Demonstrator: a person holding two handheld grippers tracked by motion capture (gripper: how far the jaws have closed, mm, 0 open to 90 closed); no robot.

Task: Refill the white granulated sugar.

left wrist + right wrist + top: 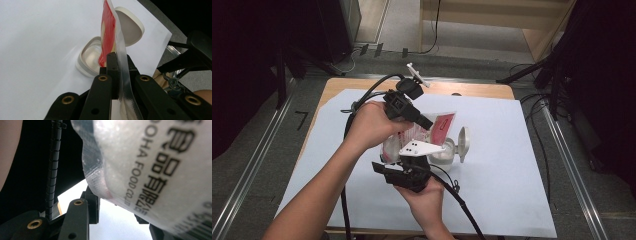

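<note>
Step in hand looks like emptying a food pouch (439, 126) into the open white container (443, 152) on the white sheet (512, 170) covering the desk (337, 87). The pouch is off the desk, held up between both grippers, just above and behind the container. Left gripper (115, 62) is clamped on the pouch's clear sealed edge, jaws pressed together with the film between them; in the left gripper view the red-printed pouch runs up from the jaws with the container and its hinged lid (132, 26) right behind. Right gripper (117, 202) is at the other end: in its own view the jaws stand either side of the pouch's lower part, seemingly gripping it, contact partly hidden. Whether the pouch is open, can't tell. Next move probably needs the pouch mouth brought over the container opening and tilted, both grips kept firm so the film doesn't slip.
</note>
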